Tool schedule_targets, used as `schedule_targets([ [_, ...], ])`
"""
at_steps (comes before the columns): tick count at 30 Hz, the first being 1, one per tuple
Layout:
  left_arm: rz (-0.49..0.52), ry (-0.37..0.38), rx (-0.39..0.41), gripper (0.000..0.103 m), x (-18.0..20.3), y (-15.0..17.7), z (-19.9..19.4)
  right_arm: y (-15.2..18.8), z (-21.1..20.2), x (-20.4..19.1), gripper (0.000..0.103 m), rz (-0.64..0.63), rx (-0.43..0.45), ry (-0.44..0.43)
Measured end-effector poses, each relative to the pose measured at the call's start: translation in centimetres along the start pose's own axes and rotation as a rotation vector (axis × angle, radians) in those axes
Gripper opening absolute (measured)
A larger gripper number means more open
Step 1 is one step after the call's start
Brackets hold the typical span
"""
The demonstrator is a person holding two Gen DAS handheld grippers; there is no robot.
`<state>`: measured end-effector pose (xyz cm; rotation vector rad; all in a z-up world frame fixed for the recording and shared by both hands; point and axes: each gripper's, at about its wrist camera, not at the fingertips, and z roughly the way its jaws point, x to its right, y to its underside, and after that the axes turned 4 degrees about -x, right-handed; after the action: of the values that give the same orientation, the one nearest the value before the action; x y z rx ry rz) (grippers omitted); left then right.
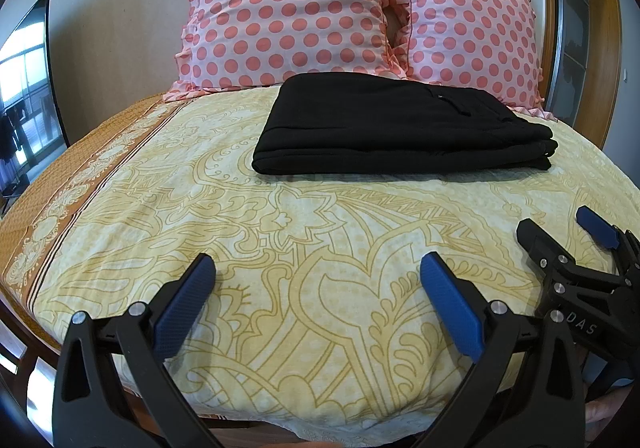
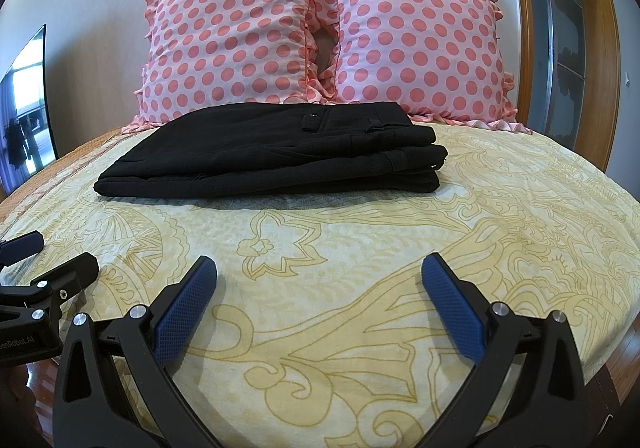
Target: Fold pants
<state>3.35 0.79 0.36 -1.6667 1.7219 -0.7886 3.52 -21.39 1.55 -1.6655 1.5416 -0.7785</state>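
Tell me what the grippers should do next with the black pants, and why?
Probably nothing more than pulling back. The black pants already lie folded in a neat stack on the bedspread by the pillows, and the left hand-held gripper and right hand-held gripper are both open, holding nothing.

The right tool (image 1: 560,244) reads "DAS"; the left tool (image 2: 52,252) reads "enRobot.AI".

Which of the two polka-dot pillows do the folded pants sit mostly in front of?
The left pillow; the black pants only reach the right pillow's inner corner.
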Motion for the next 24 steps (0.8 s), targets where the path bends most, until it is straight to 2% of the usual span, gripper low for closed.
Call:
schedule_targets([
  [24, -0.003, -0.002, -0.004, 0.101, 0.06, 0.07, 0.00, 0.01, 0.00, 0.01, 0.102, 0.001, 0.001, 0.001],
])
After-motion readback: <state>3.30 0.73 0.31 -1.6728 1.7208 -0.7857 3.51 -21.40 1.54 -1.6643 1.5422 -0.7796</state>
